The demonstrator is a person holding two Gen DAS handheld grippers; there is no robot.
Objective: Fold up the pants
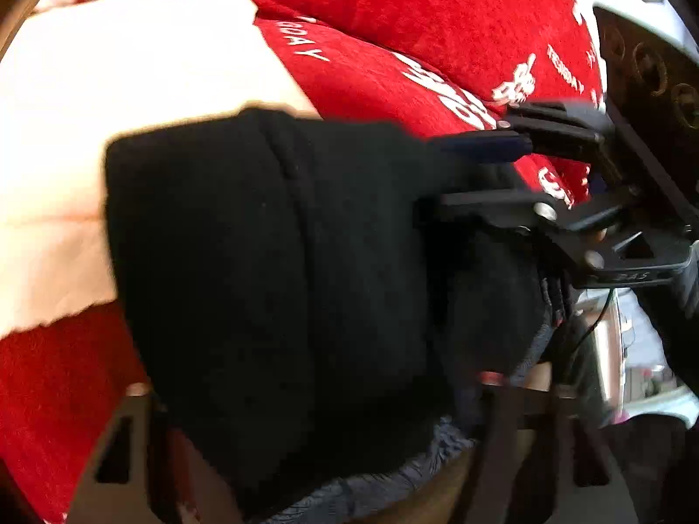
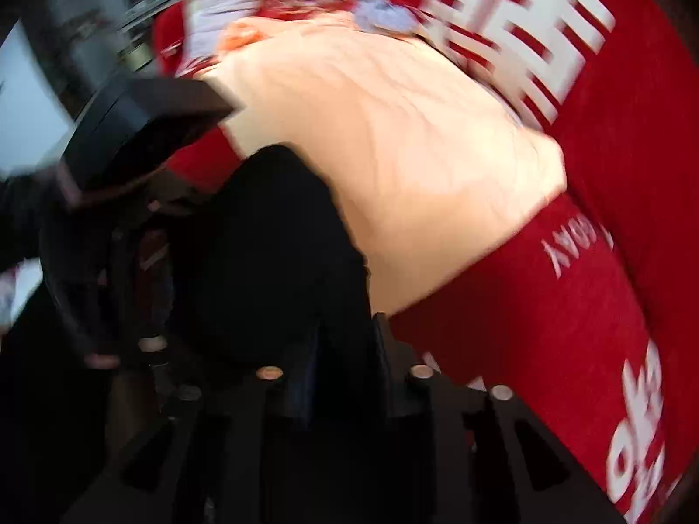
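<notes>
Pinching the black pants (image 1: 279, 270) evenly, both the right claw (image 1: 472, 174) and the left claw (image 2: 144, 183) clamp cloth; keep edges aligned over the red blanket (image 1: 415, 13).

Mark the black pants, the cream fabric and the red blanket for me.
black pants (image 1: 271, 270): left wrist view, middle of the folded bundle.
cream fabric (image 2: 393, 139): right wrist view, its wrinkled centre.
red blanket (image 1: 415, 8): left wrist view, upper printed area.

Black pants (image 1: 279, 270) bunched up into a thick fold, taking up the whole middle of the shot. They're sitting on a red blanket (image 1: 393, 13) with white lettering, plus a cream blanket (image 1: 109, 100) on the left. The right tongs (image 1: 472, 179) poke in from the right, arms around the pants' edge.
</notes>
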